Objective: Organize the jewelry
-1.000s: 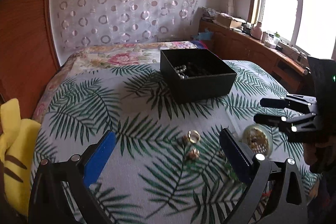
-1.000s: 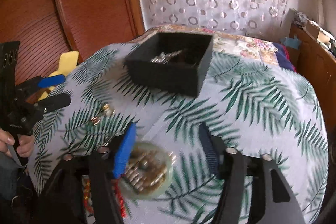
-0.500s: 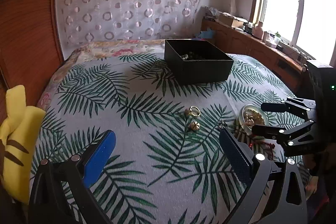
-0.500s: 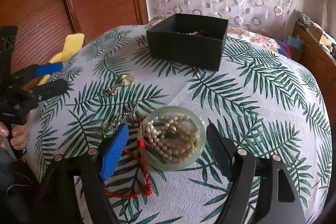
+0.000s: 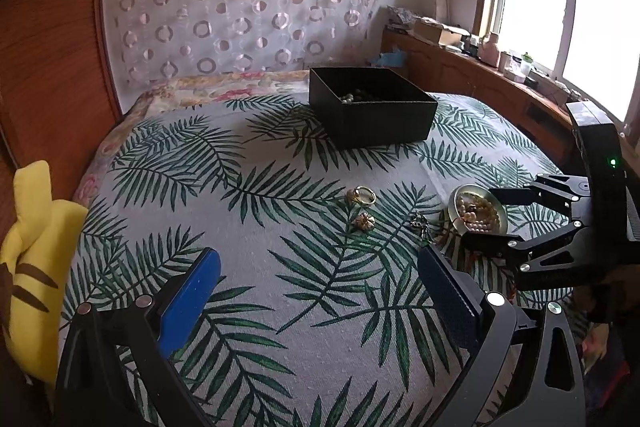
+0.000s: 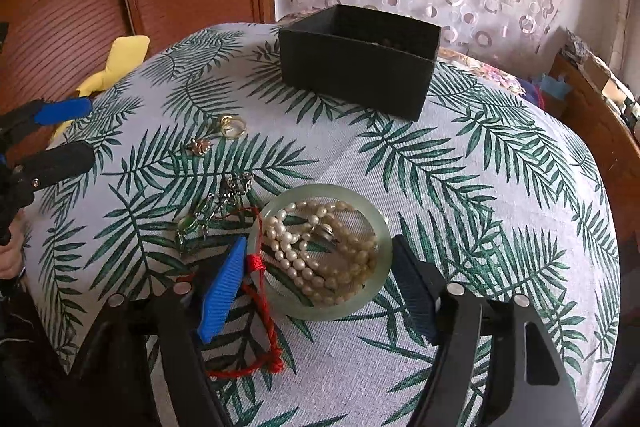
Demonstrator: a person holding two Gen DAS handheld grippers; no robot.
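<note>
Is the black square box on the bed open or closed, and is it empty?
Open and not empty. The black square cardboard box has no lid on it, and pale round beads show inside against its near wall.

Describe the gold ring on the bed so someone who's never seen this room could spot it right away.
Start at the black box on the palm-leaf bedspread. Nearer the camera and to the left lies the gold ring, beside a small flower-shaped piece. It is the only plain open hoop; the other pieces are beaded or pendant-shaped.
</note>
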